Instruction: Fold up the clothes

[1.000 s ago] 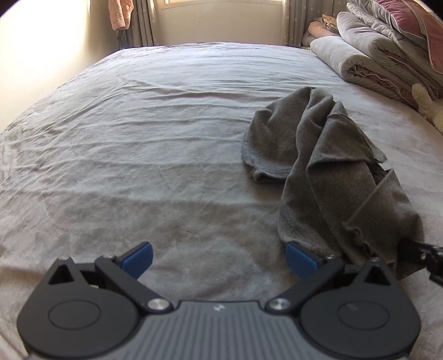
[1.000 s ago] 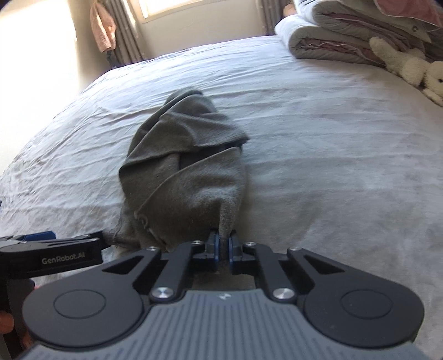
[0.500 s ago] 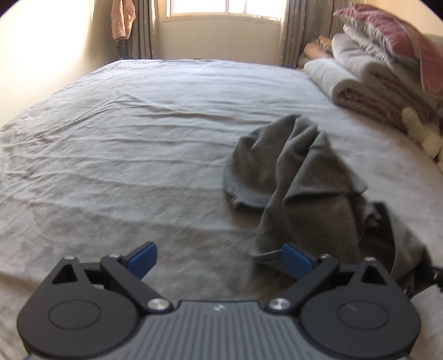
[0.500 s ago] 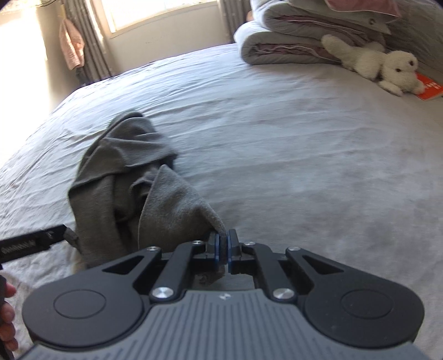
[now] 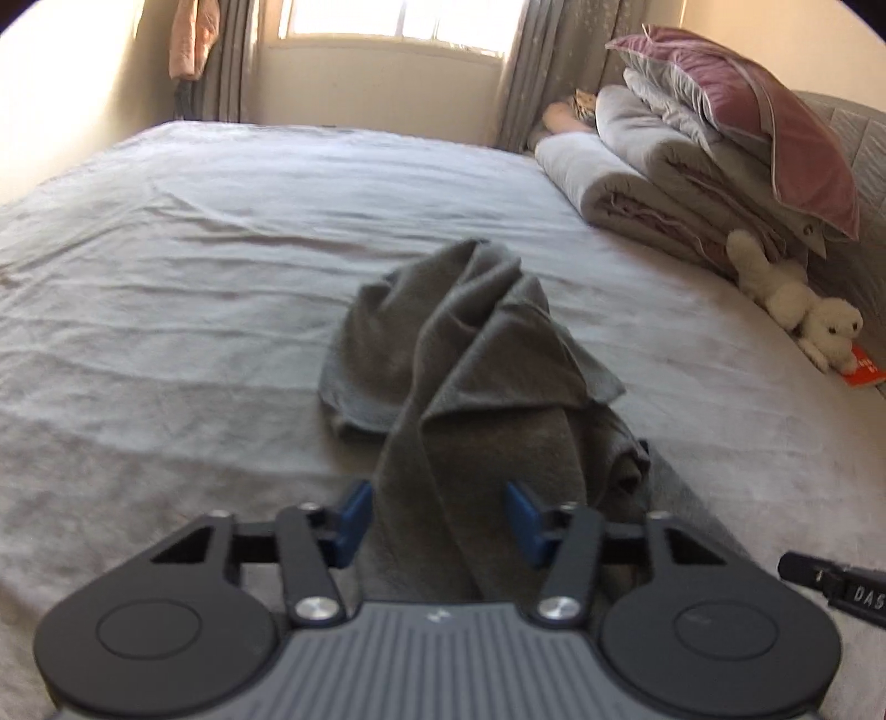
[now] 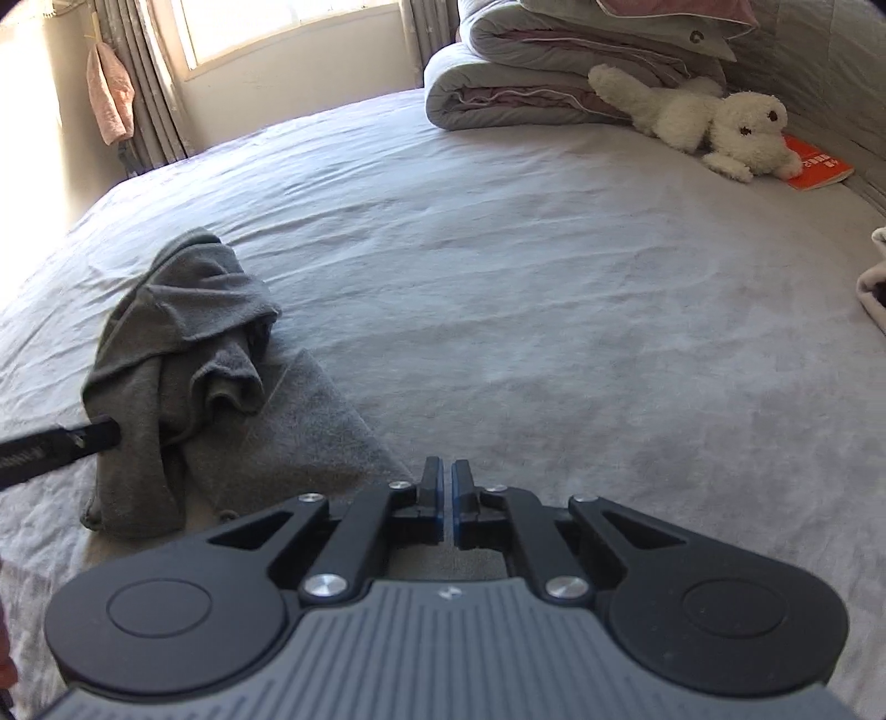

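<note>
while the grey garment (image 5: 470,387) lies between the left jaws, the right seem clamped on its corner.

This is a bedroom in a home. A wide bed (image 6: 554,288) with a wrinkled grey sheet fills the view. At the head of the bed lie folded quilts (image 5: 653,183), a pink pillow (image 5: 764,127) on top of them, a white plush dog (image 6: 714,127) and an orange book (image 6: 819,166). Behind the bed there is a window (image 5: 398,22) with grey curtains (image 6: 138,83), and a pink cloth (image 6: 111,94) hangs beside the curtains.
</note>
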`<state>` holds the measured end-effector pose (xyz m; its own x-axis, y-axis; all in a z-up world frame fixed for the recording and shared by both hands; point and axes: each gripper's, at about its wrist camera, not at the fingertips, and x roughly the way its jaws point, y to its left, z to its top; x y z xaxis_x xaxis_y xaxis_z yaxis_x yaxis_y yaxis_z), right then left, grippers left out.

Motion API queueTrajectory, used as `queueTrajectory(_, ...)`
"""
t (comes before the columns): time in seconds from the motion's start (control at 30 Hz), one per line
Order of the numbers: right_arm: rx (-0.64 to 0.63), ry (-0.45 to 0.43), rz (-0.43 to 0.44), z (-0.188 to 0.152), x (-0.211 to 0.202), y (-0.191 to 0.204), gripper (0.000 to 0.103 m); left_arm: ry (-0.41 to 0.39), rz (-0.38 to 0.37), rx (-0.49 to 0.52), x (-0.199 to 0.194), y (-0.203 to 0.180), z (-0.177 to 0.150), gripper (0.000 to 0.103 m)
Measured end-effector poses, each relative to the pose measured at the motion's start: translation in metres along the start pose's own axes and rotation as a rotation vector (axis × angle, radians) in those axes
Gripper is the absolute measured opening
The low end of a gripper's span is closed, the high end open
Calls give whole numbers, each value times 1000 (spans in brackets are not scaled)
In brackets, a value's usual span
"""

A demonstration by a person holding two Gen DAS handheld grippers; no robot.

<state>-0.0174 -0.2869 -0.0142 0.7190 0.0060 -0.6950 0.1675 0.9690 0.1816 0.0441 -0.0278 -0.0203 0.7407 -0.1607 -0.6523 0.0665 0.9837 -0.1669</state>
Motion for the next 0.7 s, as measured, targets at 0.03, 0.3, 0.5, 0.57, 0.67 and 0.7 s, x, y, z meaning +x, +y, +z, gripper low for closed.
queueTrajectory(0.03, 11, -2, 12, 1, -1, -2, 11, 1, -5, 0, 1, -1, -1, 26)
queueTrajectory(0.3, 2, -17, 95, 6, -4, 12, 64, -61, 47, 1, -10, 3, 2, 0)
queueTrajectory(0.5, -47, 6, 112, 3, 4, 37, 69, -74, 5, -41, -22, 23, 10, 0)
queueTrajectory(0.57, -54, 13, 112, 2, 6, 43, 70, -36, -63, -71, -21, 28, 8, 7)
queueTrajectory(0.67, -65, 19, 109, 0, 9, 50, 72, 18, -168, -89, -18, 25, 3, 32)
queueTrajectory(0.7, -63, 21, 109, -1, 10, 50, 73, 32, -192, -90, -17, 22, 1, 40)
